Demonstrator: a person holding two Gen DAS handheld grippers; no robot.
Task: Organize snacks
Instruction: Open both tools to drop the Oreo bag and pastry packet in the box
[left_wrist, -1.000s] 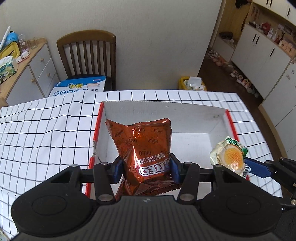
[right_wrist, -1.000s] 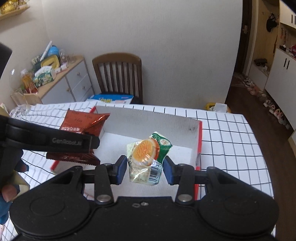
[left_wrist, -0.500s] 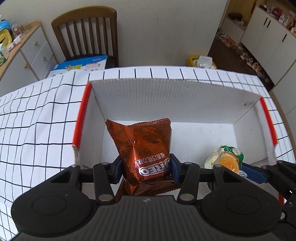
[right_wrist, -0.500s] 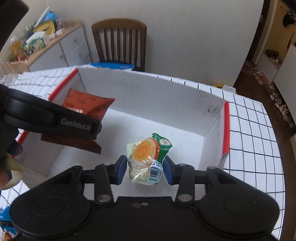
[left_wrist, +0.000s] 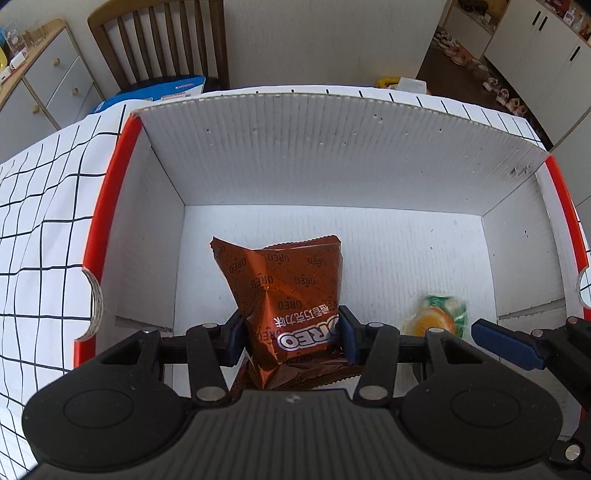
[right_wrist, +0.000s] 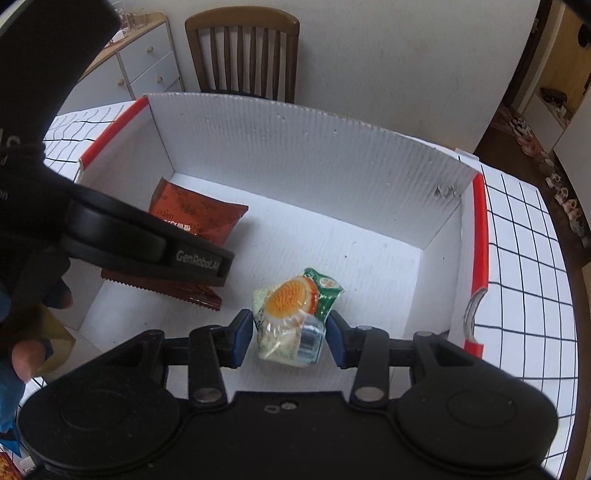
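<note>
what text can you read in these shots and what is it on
"OREO": large white logo and small repeats all over the orange-brown snack bag, with a row of Chinese characters.
"GenRobot.AI": side of the left gripper, seen in the right wrist view.
Green-and-clear snack packet: round logo and barcode, too small to read.
Blue box on the chair: print too blurred to read.

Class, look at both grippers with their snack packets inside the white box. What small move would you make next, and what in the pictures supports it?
Probably open both grippers and let go. The left gripper is shut on the Oreo packet and the right gripper on the egg snack packet. Both packets are already inside the box, low near its floor, so a short drop should land them there.
</note>
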